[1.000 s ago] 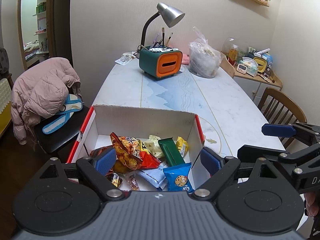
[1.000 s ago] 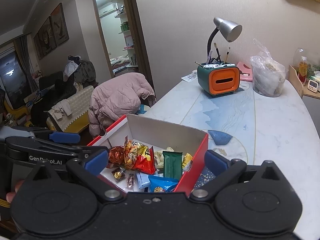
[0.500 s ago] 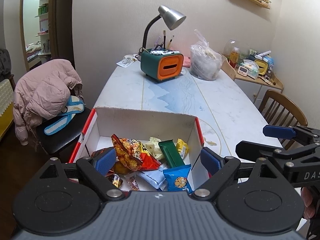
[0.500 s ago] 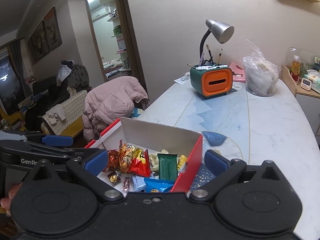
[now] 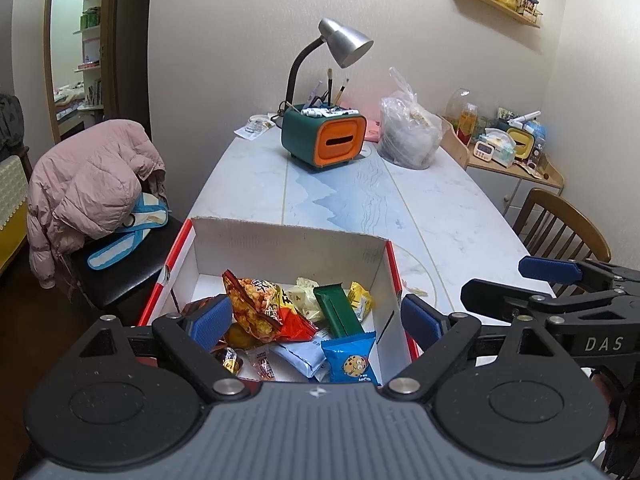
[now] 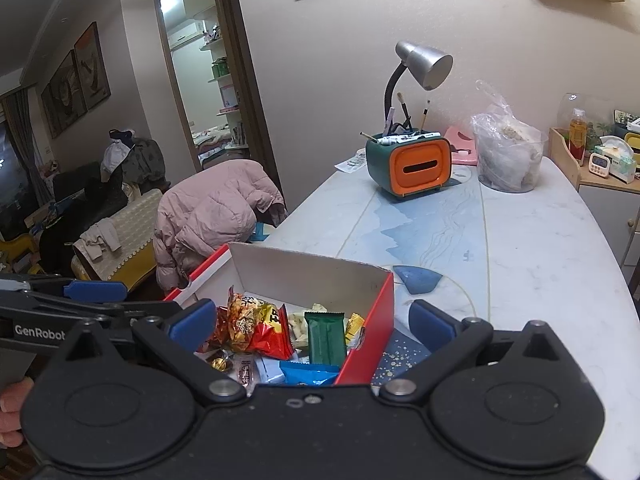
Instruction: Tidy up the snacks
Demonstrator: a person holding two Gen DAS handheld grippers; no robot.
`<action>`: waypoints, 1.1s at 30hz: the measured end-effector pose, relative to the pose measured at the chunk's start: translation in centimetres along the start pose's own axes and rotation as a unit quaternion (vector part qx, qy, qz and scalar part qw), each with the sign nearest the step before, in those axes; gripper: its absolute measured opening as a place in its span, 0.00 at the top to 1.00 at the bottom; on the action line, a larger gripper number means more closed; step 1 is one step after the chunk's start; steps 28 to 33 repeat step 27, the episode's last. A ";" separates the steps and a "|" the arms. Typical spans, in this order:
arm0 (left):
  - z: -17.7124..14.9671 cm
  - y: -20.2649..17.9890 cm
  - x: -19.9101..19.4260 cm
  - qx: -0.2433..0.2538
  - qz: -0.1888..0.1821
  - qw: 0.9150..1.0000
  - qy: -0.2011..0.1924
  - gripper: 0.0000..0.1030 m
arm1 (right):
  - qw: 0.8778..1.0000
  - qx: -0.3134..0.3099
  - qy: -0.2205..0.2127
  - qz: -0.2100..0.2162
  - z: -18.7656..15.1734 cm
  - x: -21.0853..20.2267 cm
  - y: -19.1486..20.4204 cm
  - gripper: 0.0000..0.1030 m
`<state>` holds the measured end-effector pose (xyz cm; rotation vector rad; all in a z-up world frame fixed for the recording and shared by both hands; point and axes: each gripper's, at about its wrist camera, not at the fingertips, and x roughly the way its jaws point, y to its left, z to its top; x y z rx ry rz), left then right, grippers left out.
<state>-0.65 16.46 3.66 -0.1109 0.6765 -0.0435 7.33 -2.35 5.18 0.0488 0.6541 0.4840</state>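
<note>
Hovering wide open, empty: left hand-held gripper (image 5: 316,316), right hand-held gripper (image 6: 312,320), seemingly above snack box (image 5: 280,240)

We see a white marble-look table (image 5: 448,216) with a pale blue wavy band running along its middle. At our near edge rests a red-sided cardboard box (image 5: 280,240) of snacks. At the far end stand a green and orange desk organizer (image 5: 324,142), a grey gooseneck lamp (image 5: 344,42), a knotted clear plastic bag (image 5: 408,136) and a paper leaflet (image 5: 254,128).
</note>
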 end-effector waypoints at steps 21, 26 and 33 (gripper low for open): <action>-0.5 -0.5 0.6 -0.005 0.004 1.000 0.025 0.11 | 1.000 0.011 0.020 0.003 -0.6 0.1 -0.1 0.00; -0.6 -0.8 1.0 -0.007 0.012 0.999 0.032 0.11 | 1.000 0.013 0.024 0.004 -0.8 0.1 -0.4 0.00; -0.6 -0.8 1.1 -0.008 0.012 0.999 0.033 0.11 | 1.000 0.014 0.025 0.004 -0.8 0.1 -0.4 0.00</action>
